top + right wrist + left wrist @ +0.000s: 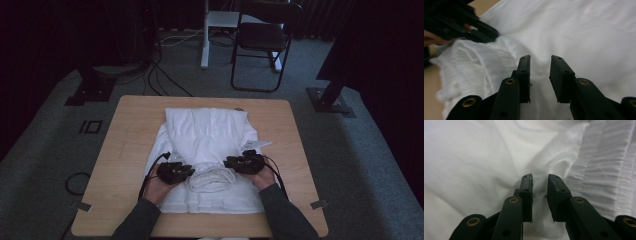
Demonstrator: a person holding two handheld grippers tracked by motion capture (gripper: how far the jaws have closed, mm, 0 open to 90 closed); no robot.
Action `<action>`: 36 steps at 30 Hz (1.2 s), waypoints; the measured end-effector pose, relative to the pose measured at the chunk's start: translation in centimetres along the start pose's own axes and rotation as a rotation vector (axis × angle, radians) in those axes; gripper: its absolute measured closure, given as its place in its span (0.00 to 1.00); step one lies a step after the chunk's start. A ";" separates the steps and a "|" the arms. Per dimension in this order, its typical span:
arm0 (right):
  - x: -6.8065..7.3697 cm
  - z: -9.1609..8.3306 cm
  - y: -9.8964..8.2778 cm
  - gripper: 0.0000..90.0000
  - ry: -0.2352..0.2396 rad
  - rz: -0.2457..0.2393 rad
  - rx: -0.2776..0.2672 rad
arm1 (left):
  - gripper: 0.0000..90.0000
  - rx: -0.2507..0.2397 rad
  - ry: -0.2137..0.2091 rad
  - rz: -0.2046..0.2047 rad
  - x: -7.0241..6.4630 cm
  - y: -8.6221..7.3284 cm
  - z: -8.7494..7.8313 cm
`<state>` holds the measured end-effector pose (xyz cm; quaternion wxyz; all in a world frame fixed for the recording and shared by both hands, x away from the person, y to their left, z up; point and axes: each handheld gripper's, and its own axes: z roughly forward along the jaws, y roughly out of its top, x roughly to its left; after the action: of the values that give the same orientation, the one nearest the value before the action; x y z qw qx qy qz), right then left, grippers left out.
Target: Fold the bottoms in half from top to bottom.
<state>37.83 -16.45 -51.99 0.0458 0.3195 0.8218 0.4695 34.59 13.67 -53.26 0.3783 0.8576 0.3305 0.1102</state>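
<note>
A white garment [207, 145] lies spread at the middle of the table [125, 150]. The left claw [176, 172] and right claw [245, 163] flank its ribbed band [214, 177] (probably a waistband), jaws apart, seemingly poised to pinch it.

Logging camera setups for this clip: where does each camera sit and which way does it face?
High view: above the person's side, looking forward and down on the table; forearms and both hands show.
Left gripper view: rides the left gripper, facing the white garment.
Right gripper view: rides the right gripper, facing that garment.
All share the garment.
</note>
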 end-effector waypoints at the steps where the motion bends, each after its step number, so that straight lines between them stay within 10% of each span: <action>1: 0.4 0.2 -0.1 0.77 0.014 -0.005 0.013 | 0.83 0.009 0.002 0.004 -0.2 -0.2 0.1; 6: 2.2 2.6 -2.8 0.84 0.036 -0.079 0.182 | 0.83 0.038 0.003 -0.005 -0.6 -1.9 0.2; 11: 2.6 2.4 -2.5 0.83 0.012 -0.114 0.193 | 0.76 -0.005 0.042 -0.012 0.0 -1.1 -0.9; 18: -0.6 1.4 1.2 0.60 -0.191 -0.085 0.052 | 0.68 -0.087 0.126 -0.031 2.5 2.8 -0.3; 24: -4.5 4.2 3.3 0.59 -0.316 -0.043 0.066 | 0.66 -0.042 0.201 -0.036 5.3 4.7 3.1; 30: -6.7 5.8 2.0 0.59 -0.324 0.029 0.117 | 0.64 -0.043 0.178 -0.057 6.2 2.6 5.1; 36: -6.3 5.2 0.6 0.59 -0.311 0.040 0.056 | 0.64 -0.069 0.164 -0.083 5.4 1.5 4.5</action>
<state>45.08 -15.93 -55.85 0.1540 0.4058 0.8110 0.3923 41.40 13.88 -55.61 0.3835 0.8179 0.3915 0.1754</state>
